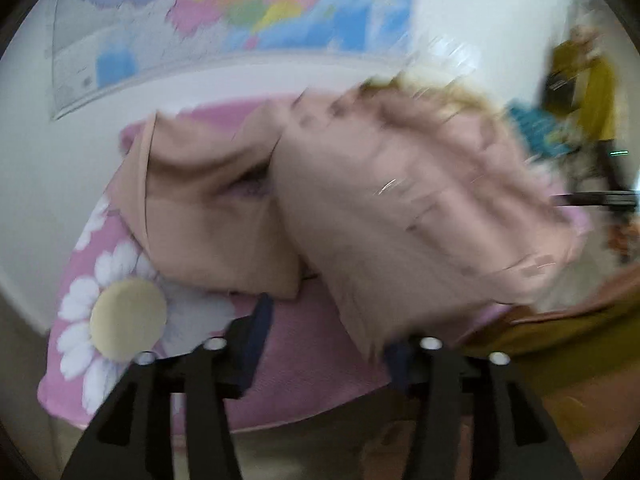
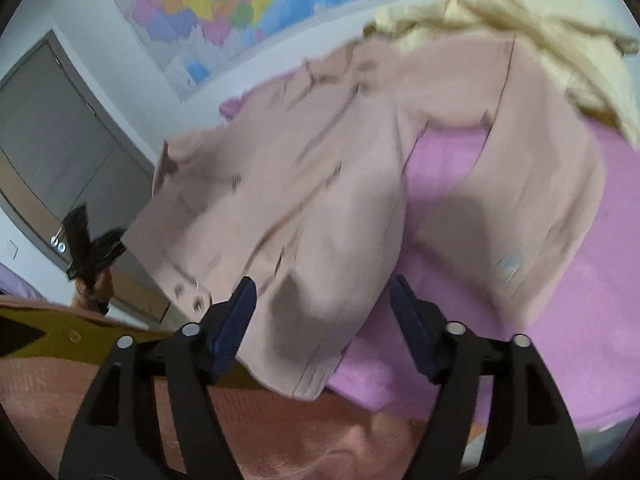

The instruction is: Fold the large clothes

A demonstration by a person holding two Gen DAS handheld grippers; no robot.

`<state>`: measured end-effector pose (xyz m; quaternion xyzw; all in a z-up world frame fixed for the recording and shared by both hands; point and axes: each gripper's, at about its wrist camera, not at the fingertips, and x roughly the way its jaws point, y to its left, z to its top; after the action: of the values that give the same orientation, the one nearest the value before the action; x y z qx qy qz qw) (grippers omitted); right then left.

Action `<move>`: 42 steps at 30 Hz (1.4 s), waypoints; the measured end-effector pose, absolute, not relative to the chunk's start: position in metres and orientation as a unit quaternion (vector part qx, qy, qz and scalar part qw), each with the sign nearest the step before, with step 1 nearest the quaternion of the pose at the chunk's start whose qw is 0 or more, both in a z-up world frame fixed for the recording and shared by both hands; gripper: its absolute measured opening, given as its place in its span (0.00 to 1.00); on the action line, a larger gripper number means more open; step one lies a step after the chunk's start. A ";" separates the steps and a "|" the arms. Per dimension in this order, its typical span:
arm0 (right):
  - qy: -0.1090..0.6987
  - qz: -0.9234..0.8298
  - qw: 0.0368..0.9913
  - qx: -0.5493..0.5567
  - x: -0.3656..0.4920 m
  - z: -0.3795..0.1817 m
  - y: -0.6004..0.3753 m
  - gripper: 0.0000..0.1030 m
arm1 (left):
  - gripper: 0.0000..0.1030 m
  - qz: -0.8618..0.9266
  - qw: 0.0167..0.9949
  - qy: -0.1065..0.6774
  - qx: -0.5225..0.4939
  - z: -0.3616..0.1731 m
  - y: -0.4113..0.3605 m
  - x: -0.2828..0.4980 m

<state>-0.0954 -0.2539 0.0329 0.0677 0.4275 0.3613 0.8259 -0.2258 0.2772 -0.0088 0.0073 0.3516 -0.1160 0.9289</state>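
A pale pink coat lies blurred and rumpled on a pink blanket with a daisy print. My left gripper is open just in front of the coat's near hem. A corner of the cloth hangs by its right pad, and bare blanket shows between the fingers. In the right wrist view the coat spreads over the pink blanket, buttons along its left edge. My right gripper is open over the coat's lower part, its pads not pressing on it. The left gripper shows at far left in a hand.
A cream garment lies bunched behind the coat. A coloured map hangs on the white wall, with a grey door to its left. Mustard fabric and an orange-brown cover lie at the near edge.
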 end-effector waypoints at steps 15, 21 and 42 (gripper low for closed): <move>0.420 0.108 0.901 0.025 0.032 0.010 -0.297 0.71 | 0.62 -0.070 0.966 0.246 -0.026 0.038 0.299 -0.220; 0.444 0.116 0.887 -0.056 0.030 -0.019 -0.275 0.81 | 0.63 -0.023 0.956 0.293 0.022 0.027 0.277 -0.183; 0.187 0.263 0.897 0.302 -0.044 0.144 -0.432 0.03 | 0.61 -0.259 0.886 0.345 0.171 -0.001 0.008 0.080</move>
<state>-0.0436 -0.4323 0.1441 0.3018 0.1871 0.2628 0.8971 0.0799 0.0076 -0.0011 0.1712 0.3451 -0.2585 0.8859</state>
